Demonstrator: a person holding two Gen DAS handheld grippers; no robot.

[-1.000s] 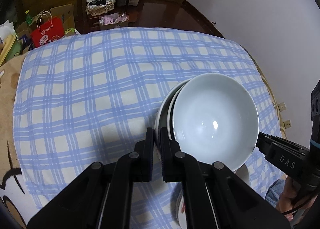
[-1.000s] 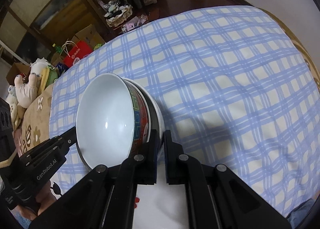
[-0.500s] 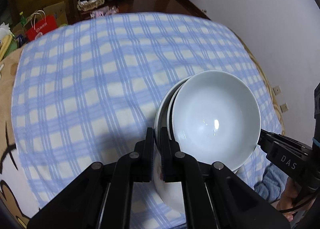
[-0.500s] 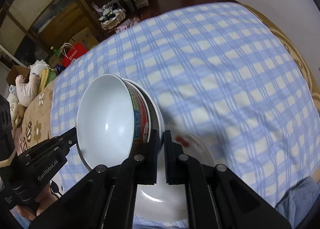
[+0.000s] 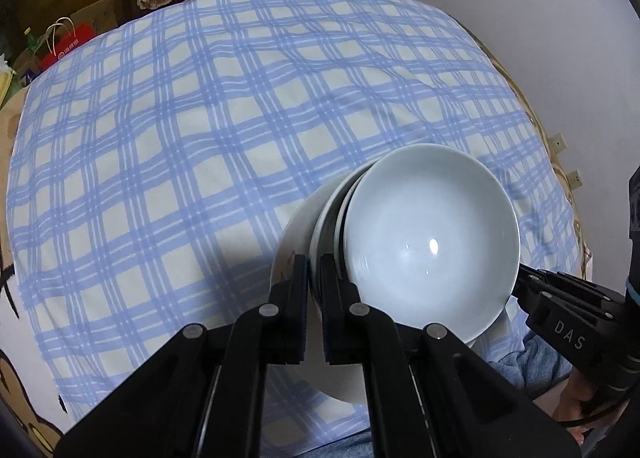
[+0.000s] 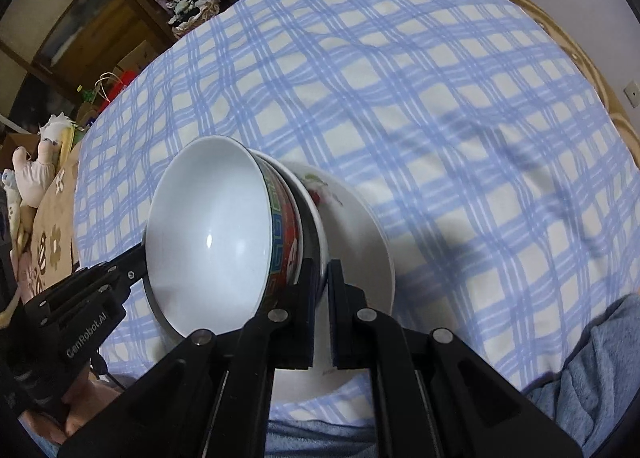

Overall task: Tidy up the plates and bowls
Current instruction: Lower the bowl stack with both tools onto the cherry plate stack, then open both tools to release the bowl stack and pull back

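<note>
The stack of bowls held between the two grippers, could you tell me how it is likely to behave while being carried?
The stack of bowls looks glazed and hard, so probably stiff, fragile and rather slippery. The left gripper and right gripper each pinch only a rim edge, so it may pivot or slip. Several nested bowls are likely heavy; the top bowl could slide out if tilted.

bowls (image 5: 430,242) on plate (image 6: 360,242), plate on tablecloth (image 5: 200,137)

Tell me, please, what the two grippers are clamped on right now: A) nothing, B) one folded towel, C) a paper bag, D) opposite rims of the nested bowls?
D: the left gripper and right gripper pinch opposite rims of the nested bowls above a plate.
</note>
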